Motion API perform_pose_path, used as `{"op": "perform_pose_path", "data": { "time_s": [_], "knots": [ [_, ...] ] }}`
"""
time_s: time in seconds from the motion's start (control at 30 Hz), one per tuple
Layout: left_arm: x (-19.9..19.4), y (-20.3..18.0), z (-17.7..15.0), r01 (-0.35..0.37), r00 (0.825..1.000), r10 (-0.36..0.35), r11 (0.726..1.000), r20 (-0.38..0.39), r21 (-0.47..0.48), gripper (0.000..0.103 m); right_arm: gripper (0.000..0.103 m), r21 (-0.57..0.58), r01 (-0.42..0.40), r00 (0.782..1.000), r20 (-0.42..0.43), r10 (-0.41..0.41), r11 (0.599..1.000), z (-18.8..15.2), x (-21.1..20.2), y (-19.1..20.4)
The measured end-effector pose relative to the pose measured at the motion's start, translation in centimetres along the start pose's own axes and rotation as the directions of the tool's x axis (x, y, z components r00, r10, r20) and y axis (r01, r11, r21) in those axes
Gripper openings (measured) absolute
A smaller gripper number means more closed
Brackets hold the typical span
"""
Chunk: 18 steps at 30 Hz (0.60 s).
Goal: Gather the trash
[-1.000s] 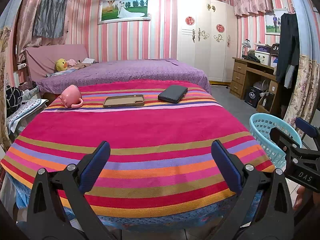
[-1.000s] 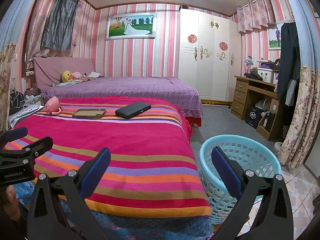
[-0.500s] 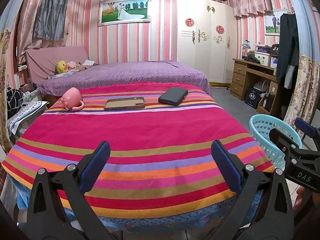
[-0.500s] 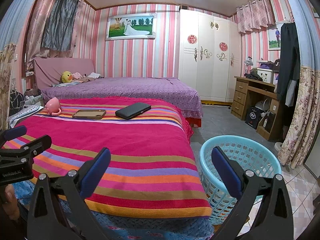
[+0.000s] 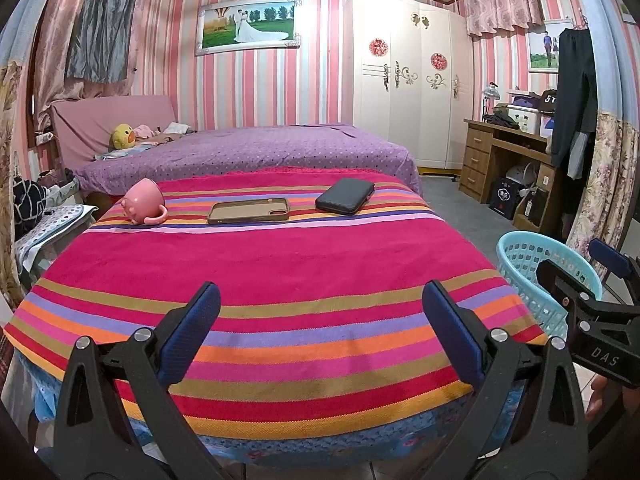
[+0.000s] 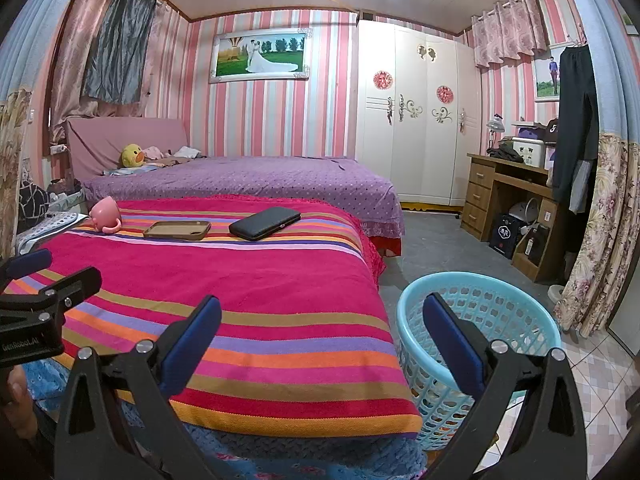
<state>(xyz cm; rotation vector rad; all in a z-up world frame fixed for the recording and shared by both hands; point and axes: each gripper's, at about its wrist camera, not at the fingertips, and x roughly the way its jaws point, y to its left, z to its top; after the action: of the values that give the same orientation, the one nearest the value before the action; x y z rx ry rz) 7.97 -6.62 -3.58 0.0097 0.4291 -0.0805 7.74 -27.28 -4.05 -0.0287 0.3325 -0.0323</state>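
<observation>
A striped cloth covers the table [image 5: 264, 264] [image 6: 224, 280]. At its far end lie a tipped pink mug [image 5: 144, 201] [image 6: 105, 213], a brown phone case [image 5: 249, 211] [image 6: 177, 229] and a black wallet [image 5: 345, 196] [image 6: 264, 223]. A light blue basket [image 6: 480, 320] [image 5: 540, 264] stands on the floor right of the table. My left gripper [image 5: 320, 320] is open and empty over the table's near edge. My right gripper [image 6: 322, 332] is open and empty, between the table's right corner and the basket. No trash shows on the table.
A purple bed [image 5: 248, 148] stands behind the table. A white wardrobe [image 5: 408, 92] and a wooden desk [image 5: 504, 160] stand at the right. A laundry rack with clothes [image 5: 44, 224] is at the left. Tiled floor [image 6: 592, 376] lies right of the basket.
Both grippers have risen and tilted up slightly; the table objects sit lower in both views. Nothing on the table has moved.
</observation>
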Motion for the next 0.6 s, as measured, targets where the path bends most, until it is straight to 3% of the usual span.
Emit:
{"op": "perform_pose_path", "data": {
  "time_s": [0.6],
  "knots": [
    [-0.03, 0.0, -0.01, 0.0, 1.0, 0.0, 1.0, 0.002, -0.001, 0.098, 0.098, 0.001, 0.0, 1.0, 0.001, 0.0, 1.0, 0.01, 0.02, -0.11]
  ]
}}
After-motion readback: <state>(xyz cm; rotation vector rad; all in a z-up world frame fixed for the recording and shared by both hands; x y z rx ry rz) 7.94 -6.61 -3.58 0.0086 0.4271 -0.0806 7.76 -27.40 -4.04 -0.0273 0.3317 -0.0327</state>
